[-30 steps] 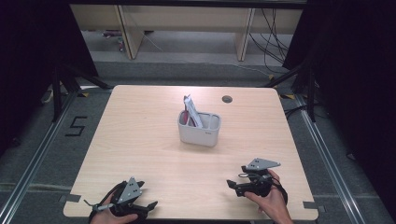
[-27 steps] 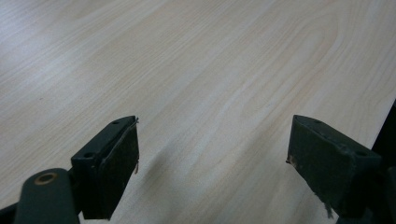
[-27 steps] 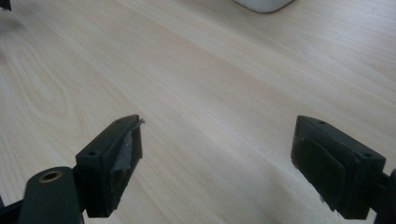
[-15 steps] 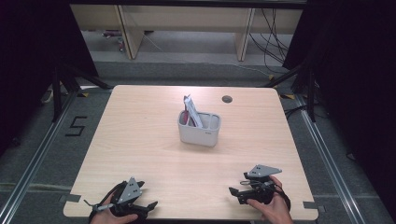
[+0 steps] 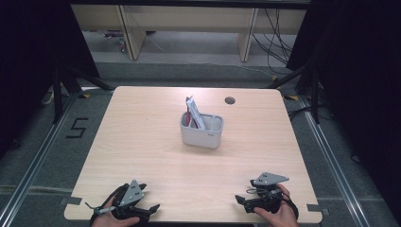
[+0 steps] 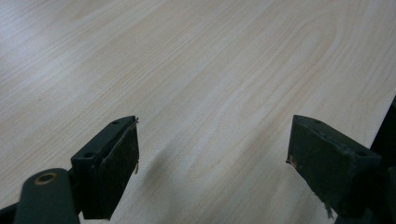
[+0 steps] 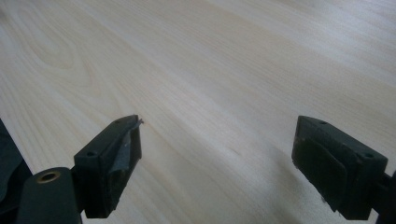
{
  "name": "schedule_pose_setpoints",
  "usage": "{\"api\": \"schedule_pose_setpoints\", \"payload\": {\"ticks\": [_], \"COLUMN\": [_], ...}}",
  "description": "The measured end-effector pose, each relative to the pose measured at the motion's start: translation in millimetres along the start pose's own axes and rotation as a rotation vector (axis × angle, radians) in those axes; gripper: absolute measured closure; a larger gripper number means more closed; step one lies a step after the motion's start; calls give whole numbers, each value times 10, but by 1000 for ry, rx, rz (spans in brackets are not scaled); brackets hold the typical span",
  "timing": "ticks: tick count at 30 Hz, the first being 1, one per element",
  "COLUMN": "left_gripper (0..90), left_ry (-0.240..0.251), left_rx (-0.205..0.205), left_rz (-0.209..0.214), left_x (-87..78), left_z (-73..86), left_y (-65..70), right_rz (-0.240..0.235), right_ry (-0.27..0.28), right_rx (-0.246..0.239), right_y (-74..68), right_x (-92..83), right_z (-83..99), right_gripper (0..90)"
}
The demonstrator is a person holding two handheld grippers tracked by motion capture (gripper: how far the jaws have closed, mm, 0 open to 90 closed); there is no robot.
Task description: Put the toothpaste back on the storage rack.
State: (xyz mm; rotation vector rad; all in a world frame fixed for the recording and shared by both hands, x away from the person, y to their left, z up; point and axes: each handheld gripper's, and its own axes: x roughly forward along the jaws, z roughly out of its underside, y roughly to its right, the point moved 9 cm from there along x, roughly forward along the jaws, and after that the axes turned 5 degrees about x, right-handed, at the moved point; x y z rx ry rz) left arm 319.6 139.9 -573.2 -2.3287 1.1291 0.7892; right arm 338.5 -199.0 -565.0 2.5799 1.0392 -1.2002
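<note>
I see a light wooden table; a white holder stands at centre, a round cable hole behind.

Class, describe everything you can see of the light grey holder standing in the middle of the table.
The light grey, round-cornered plastic-looking holder stands upright near the middle of the pale wooden table, open at the top, and an inner wall seems to split it into compartments. A white packet with red on it leans in its left part and sticks out above the rim; the right part looks empty. Its front wall is plain, with a faint mark too small to read. Only the table and the packet touch it; both grippers are far off at the near edge.
</note>
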Motion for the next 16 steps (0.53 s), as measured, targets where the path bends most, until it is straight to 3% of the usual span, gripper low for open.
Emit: {"api": "schedule_pose_setpoints", "payload": {"ticks": [2,4,6,7,10,11,16], "left_gripper": [160,161,161,161,161,161,160], "left_ry": [2,1,2,2,2,2,2], "left_rx": [-2,1,-1,0,-1,-2,-4], "left_rz": [-2,1,1,1,2,2,3], "left_x": [2,-1,0,0,0,1,1], "left_z": [-1,-1,-3,-3,-3,-4,-4], "left_y": [-2,1,3,3,3,4,6], "right_rz": [-13,4,7,2,4,3,18], "right_ry": [2,-5,-1,-8,10,-15,-12], "right_rx": [4,27,22,53,15,50,42], "right_y": [-8,-6,-2,-33,-5,-24,16], "right_x": [2,-16,-17,-19,-4,-22,-22], "right_z": [4,17,15,27,15,33,31], "right_gripper": [167,167,167,166,166,167,167]}}
